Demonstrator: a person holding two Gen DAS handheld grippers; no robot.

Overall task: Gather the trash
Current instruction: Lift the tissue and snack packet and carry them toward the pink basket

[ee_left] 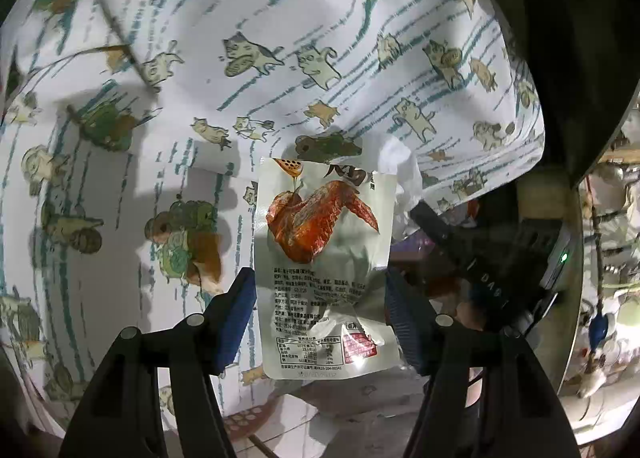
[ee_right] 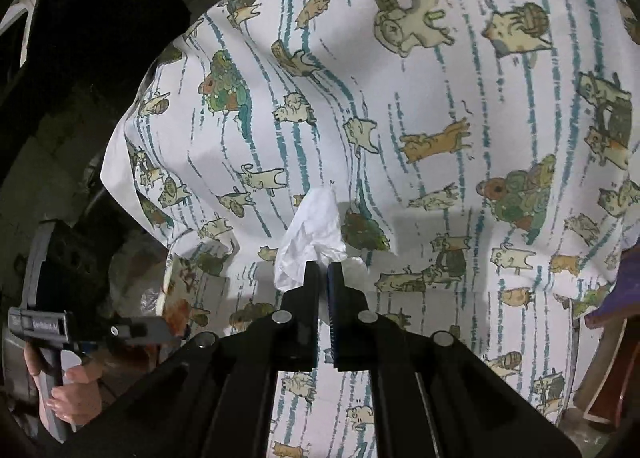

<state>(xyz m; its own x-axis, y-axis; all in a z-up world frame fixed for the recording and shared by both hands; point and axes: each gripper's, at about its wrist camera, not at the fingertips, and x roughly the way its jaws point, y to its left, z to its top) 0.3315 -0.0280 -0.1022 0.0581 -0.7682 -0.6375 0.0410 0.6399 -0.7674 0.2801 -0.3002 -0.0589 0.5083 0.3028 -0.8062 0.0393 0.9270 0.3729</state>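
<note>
Left gripper [ee_left: 320,298] fingers wide, chicken-wing snack packet [ee_left: 324,258] between 'em. Right gripper [ee_right: 324,274] fingers pinched on white tissue [ee_right: 312,234], over cat-print cloth [ee_right: 440,98].

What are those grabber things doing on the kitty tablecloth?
A person is picking up trash with two grabbers. The left gripper is open around a chicken-wing snack wrapper on the cat tablecloth. The right gripper is shut on a crumpled white tissue.
</note>
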